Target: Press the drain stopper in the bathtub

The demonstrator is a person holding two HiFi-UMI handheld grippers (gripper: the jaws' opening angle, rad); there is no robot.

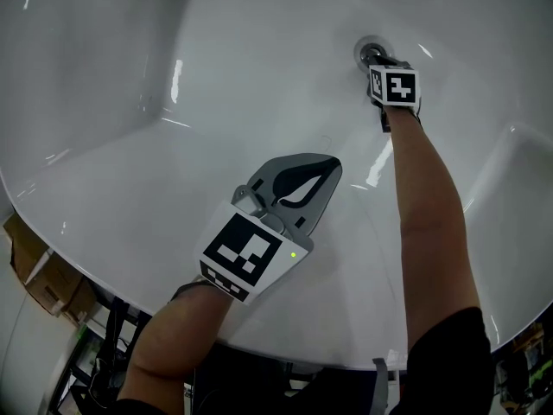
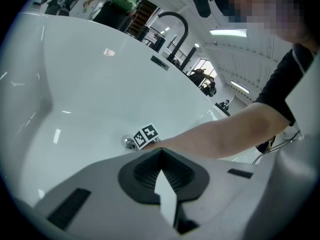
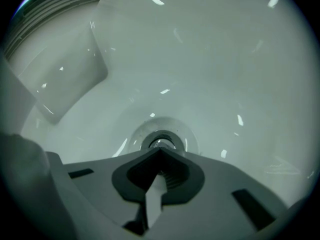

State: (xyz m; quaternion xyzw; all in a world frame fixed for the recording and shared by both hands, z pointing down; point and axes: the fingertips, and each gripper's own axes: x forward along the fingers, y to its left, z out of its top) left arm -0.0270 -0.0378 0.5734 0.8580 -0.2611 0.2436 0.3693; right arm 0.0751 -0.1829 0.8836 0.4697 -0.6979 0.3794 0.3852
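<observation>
Drain stopper (image 3: 161,143) is sitting at the lowest point of the bathtub (image 1: 216,85) floor, a metal ring with a darker centre, at the far end from me. It is showing just past the tip of my right gripper (image 3: 160,153) in the right gripper view.

Right gripper: I am holding the jaws closed, tips meeting in one point, nothing between them. That point is hovering right over the near edge of the stopper. I cannot tell from any view whether it is touching the metal yet. My right arm is reaching fully down into the tub.

Left gripper (image 1: 329,164): jaws are also closed on nothing. I am holding it above the tub floor, well apart from the stopper and not taking part.

Step in hand, as I judge it: lining up the closed tip over the stopper, just short of the press or at its very start.

Next move, as I judge it:
- shifting the tip slightly forward onto the centre, not the rim ring;
- pushing straight down along the stopper's axis, jaws closed so they are acting as one blunt point;
- watching for the tip sliding off on the wet-looking, glossy metal.
</observation>
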